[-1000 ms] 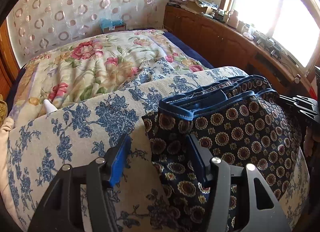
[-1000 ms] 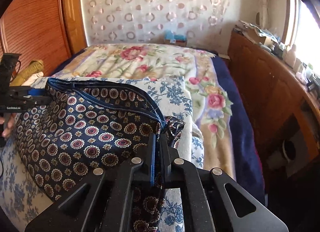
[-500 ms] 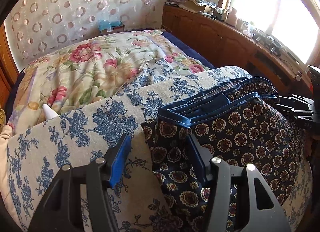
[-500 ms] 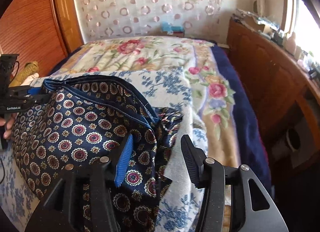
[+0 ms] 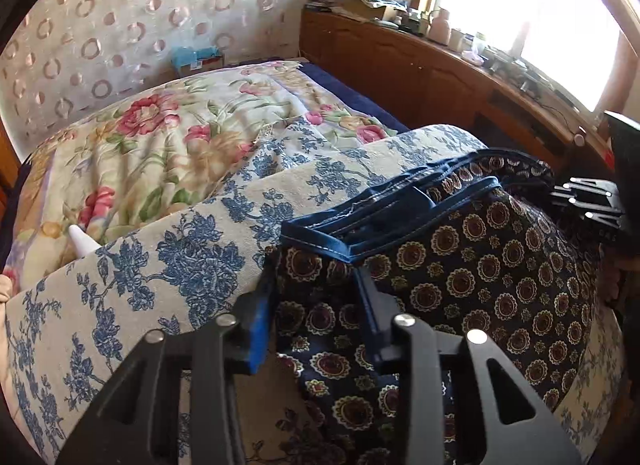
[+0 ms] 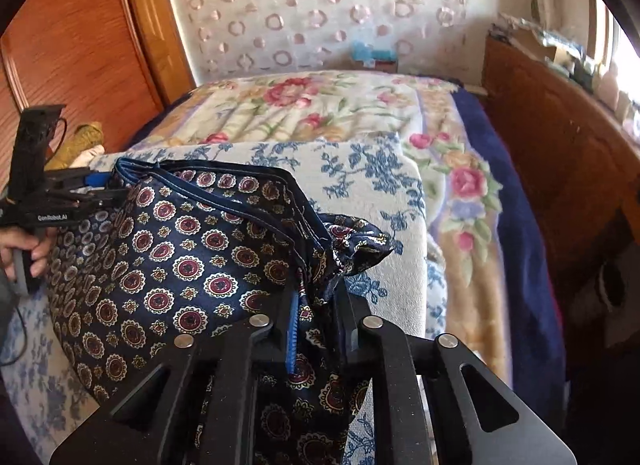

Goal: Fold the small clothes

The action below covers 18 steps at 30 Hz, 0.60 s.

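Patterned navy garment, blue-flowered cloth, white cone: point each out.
patterned navy garment (image 5: pixel 472 265), left wrist view, on its medallion print.
blue-flowered cloth (image 5: pixel 192 261), left wrist view, on a blue bloom.
white cone (image 5: pixel 82 241), left wrist view, mid-body.

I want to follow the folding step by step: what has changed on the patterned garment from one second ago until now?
The right tongs let go of the garment, opened, and are closing again on its bunched corner. The left tongs, open around the other edge before, are closing on it too. The garment and the blue-flowered cloth under it lie as before.
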Each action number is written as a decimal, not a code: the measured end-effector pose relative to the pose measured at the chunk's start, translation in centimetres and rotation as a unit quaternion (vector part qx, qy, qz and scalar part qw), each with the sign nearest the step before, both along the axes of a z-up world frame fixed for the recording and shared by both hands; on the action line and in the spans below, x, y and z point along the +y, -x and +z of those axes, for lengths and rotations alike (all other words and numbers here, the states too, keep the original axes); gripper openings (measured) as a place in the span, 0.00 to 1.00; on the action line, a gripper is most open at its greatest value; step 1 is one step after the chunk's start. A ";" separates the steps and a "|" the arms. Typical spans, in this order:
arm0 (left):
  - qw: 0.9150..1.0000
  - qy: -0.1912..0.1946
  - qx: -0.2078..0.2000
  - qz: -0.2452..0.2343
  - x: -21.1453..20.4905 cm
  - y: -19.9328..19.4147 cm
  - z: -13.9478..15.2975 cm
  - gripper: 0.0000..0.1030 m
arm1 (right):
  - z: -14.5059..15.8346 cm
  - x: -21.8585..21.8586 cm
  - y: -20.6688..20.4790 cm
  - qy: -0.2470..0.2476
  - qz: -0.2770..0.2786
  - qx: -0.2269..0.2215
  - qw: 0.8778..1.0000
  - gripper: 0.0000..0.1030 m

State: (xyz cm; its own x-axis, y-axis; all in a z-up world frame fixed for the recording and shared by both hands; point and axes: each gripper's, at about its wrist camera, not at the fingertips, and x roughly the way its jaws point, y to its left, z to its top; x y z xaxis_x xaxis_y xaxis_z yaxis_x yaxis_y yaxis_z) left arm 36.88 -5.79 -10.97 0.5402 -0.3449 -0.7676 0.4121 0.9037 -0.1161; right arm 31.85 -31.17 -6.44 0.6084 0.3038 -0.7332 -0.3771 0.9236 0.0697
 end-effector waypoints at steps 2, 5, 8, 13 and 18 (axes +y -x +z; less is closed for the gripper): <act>1.000 0.005 0.004 -0.007 0.0 0.2 0.3 0.06 | 0.6 0.2 0.6 -0.003 0.000 -0.014 1.000 0.08; 1.000 0.024 -0.003 -0.007 0.6 0.9 1.2 0.02 | 1.9 0.3 1.7 -0.012 0.002 -0.036 0.999 0.07; 0.999 0.043 -0.031 0.004 1.7 2.7 3.2 0.02 | 3.4 0.9 2.8 -0.015 -0.001 -0.063 0.998 0.07; 0.994 0.076 -0.081 0.023 4.5 6.6 7.1 0.02 | 6.7 3.1 4.7 -0.019 0.013 -0.117 0.993 0.06; 0.986 0.079 -0.129 0.063 8.7 10.7 10.2 0.02 | 9.6 6.5 5.5 -0.034 0.049 -0.153 0.986 0.06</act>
State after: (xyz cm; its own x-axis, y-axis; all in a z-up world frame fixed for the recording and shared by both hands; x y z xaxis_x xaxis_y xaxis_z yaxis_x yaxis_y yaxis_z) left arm 26.17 2.88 -0.77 0.7568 -0.3678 -0.5403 0.3327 0.9283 -0.1658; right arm 26.39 -24.67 3.21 0.7635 0.4138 -0.4959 -0.4769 0.8789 -0.0008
